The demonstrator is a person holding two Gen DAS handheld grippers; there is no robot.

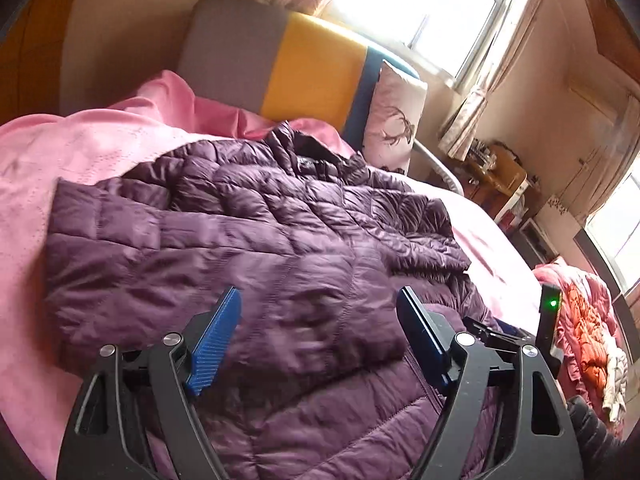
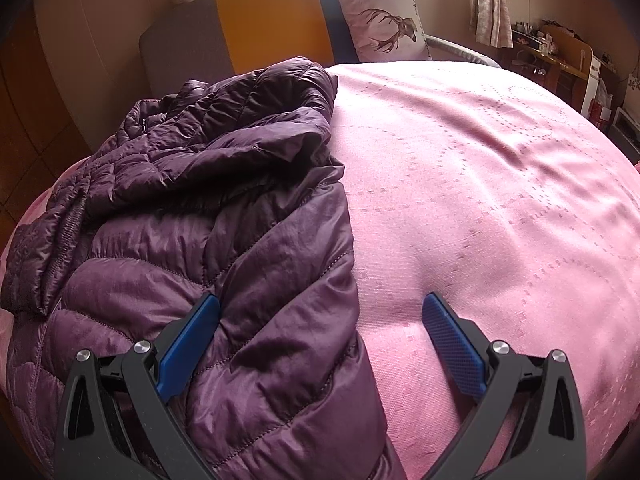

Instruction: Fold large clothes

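Two grippers open, jacket lying free on bed

Two handheld grippers hang over the work, and neither grips anything. The left gripper (image 1: 320, 304) has its jaws apart above the dark purple quilted puffer jacket (image 1: 248, 240), nothing between the blue pads. The right gripper (image 2: 322, 312) also stands with jaws wide, straddling the jacket's right-hand edge; cloth lies between the pads but they do not press on it.

Location: the jacket lies on the pink patterned bedspread (image 2: 500, 184), toward the left of the bed in the right wrist view, with one panel already laid over the body and the collar end bunched toward the grey, yellow and blue headboard (image 1: 288, 60). A white pillow with a deer print (image 2: 380, 20) leans at the headboard, well apart from the garment.

Handling assessment: the jacket looks light, soft and puffy, with a slick shell. It will likely slide on itself and spring back from a fold. A hold is best taken on a stitched seam or hem edge, pinching both layers, rather than on a padded panel. The bunched collar region needs flattening before the next fold.
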